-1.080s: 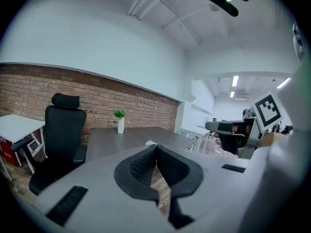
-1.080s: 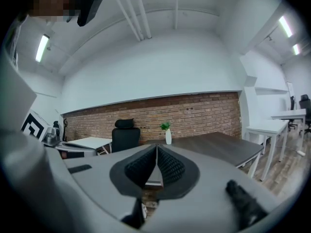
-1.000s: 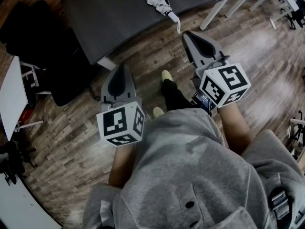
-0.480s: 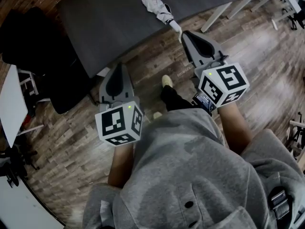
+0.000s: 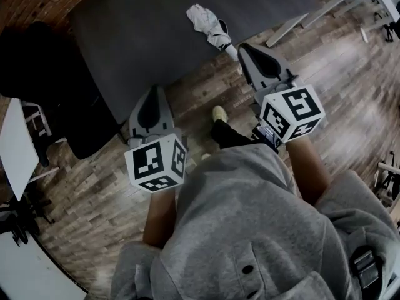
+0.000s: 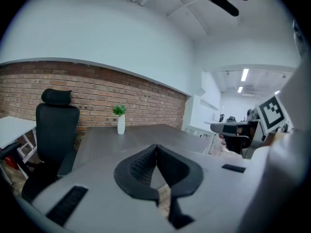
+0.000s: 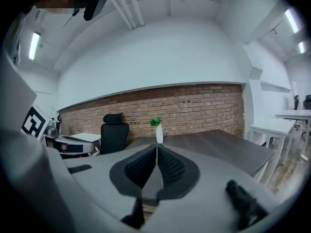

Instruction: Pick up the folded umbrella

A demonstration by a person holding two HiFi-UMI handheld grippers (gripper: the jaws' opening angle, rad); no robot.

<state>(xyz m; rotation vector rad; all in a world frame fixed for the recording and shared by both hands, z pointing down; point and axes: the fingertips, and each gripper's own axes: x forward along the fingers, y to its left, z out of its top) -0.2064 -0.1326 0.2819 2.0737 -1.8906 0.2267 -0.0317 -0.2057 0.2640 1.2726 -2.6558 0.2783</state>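
Approach to the umbrella

Jaws on the right gripper (image 5: 246, 46) are pressed together with nothing between them. The left gripper (image 5: 155, 89) is closed and empty too, so neither can take anything yet. The folded umbrella (image 5: 210, 27) lies on the dark table (image 5: 137, 36) at its near edge, just beyond the right gripper's tip. Best course, I judge: spread the right jaws before arriving, straddle the bundle's narrow part, then close firmly — loose fabric may slip.

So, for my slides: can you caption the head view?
Shut and empty, the left gripper and right gripper face the folded umbrella on a dark table.
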